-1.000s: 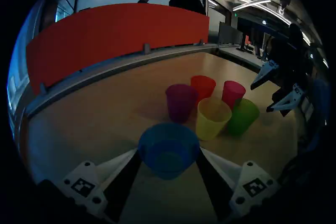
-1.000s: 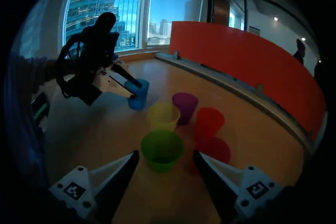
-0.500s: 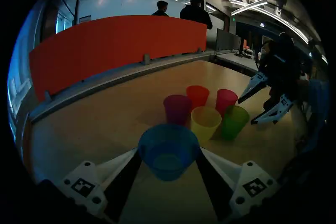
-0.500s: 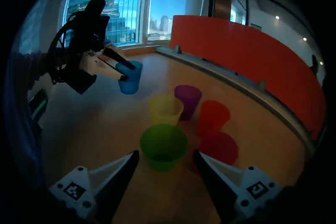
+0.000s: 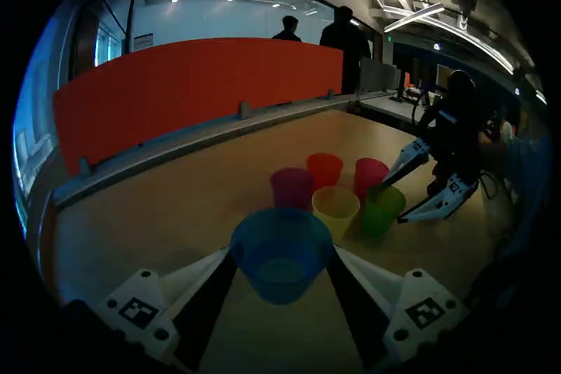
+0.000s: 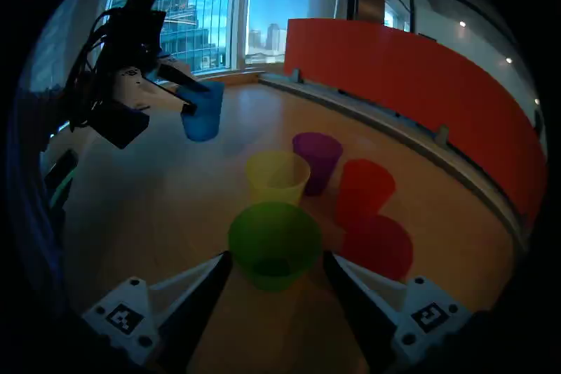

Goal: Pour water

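On the wooden table (image 6: 161, 191): five cups are standing upright in a tight cluster, namely the green cup (image 6: 275, 244), the yellow cup (image 6: 277, 176), the purple cup (image 6: 319, 160), the orange-red cup (image 6: 365, 188) and the pink cup (image 6: 379, 248).
Blue cup (image 5: 282, 230): it is hanging roughly upright in the air, clear of the wood and well apart from the cluster, as the right gripper view is showing.
Left gripper (image 5: 280, 255): it is clamping the blue cup, with one finger pressing on each side of the cup below the rim.
Blue cup's inside: a paler patch is showing at the bottom; whether that is water cannot be told.
Right gripper (image 6: 275, 258): it is reaching around the green cup with one finger on either side; whether the fingers are pressing on the cup or only flanking it cannot be told.
Green cup's place: it is sitting on the table at the near edge of the cluster in the right gripper view, just beside the yellow and pink cups.
Back row: the purple and orange-red cups are standing side by side behind the yellow one.
Red partition (image 5: 196, 86): it is running along the far edge of the table.
Behind the partition: two people (image 5: 343, 37) are standing as dark outlines.
Windows (image 6: 210, 16): they are showing tall buildings and blue sky.
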A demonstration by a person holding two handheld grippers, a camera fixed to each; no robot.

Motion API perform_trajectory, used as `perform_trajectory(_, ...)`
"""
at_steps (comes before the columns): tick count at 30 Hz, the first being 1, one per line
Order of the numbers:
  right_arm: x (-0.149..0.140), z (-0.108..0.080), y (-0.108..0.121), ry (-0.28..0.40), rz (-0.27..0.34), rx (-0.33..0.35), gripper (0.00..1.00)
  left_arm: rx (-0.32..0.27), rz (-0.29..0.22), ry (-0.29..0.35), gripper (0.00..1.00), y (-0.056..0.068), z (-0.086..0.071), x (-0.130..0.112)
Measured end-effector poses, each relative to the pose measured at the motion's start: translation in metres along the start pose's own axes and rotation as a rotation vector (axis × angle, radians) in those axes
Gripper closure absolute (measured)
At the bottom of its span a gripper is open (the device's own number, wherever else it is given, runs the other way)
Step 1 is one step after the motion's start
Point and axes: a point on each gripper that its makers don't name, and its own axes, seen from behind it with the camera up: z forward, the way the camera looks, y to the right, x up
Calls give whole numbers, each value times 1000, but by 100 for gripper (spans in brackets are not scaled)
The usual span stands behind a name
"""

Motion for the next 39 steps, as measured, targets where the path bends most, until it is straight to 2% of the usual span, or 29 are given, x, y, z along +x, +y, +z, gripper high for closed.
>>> perform_trajectory(20, 2, 23, -2, 14, 8, -7, 1, 6, -14, 24, 14, -2, -12, 3)
perform_trajectory(24, 3, 25, -1, 20, 13, -15, 6, 5, -15, 29, 14, -2, -14, 3)
perform_trajectory(26, 3, 25, -1, 23, 13, -18, 9, 4, -17, 33, 14, -1, -15, 4)
perform_trajectory(39, 15, 19, 1, 58, 18, -27, 10, 4, -23, 66, 14, -1, -21, 10)
